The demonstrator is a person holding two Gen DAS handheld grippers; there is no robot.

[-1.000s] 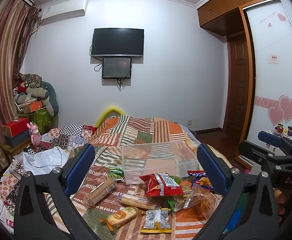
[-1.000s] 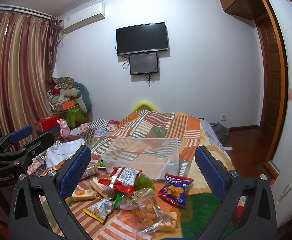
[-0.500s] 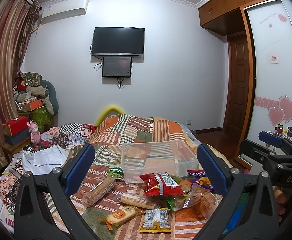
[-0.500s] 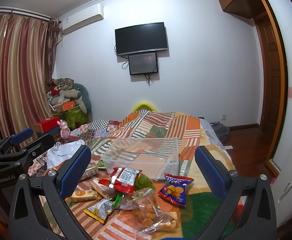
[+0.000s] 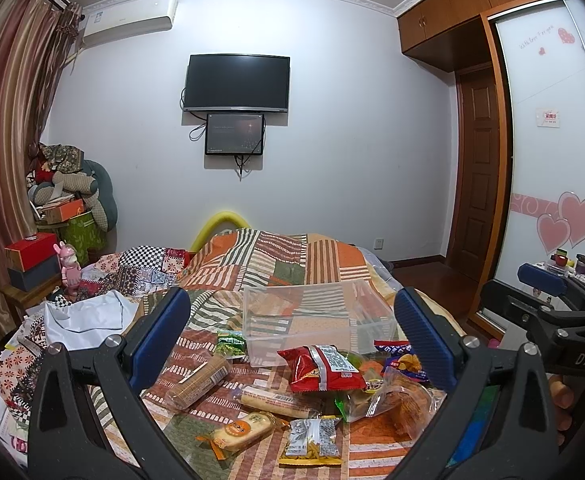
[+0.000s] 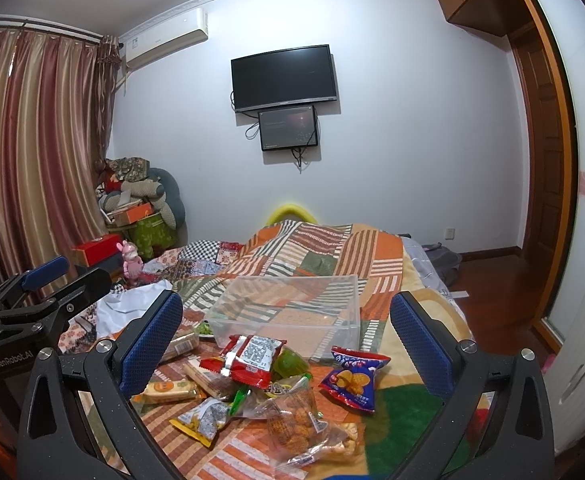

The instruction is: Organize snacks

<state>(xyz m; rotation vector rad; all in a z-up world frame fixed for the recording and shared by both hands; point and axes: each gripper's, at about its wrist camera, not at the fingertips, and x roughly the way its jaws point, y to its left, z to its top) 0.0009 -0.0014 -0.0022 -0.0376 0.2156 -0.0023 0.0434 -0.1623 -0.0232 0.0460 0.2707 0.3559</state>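
Observation:
A clear plastic bin [image 5: 368,305] [image 6: 334,285] stands empty on the patchwork bed. Several snack packets lie in front of it: a red bag [image 5: 321,369] [image 6: 252,357], a blue chip bag [image 6: 351,378], a biscuit sleeve [image 5: 198,380], a long wafer pack [image 5: 276,400], an orange-label cake [image 5: 240,432], a small yellow-and-silver packet [image 5: 311,442] [image 6: 202,420], a clear bag of fried snacks [image 6: 296,420]. My left gripper [image 5: 292,336] and right gripper [image 6: 286,334] are both open and empty, held above the near snacks.
The striped quilt [image 5: 276,256] covers the bed. White cloth and checkered fabric [image 5: 88,316] lie at the left. Boxes and stuffed cushions [image 5: 64,208] pile in the left corner. A wardrobe and door [image 5: 480,184] stand at the right. The other gripper [image 5: 552,312] shows at the right edge.

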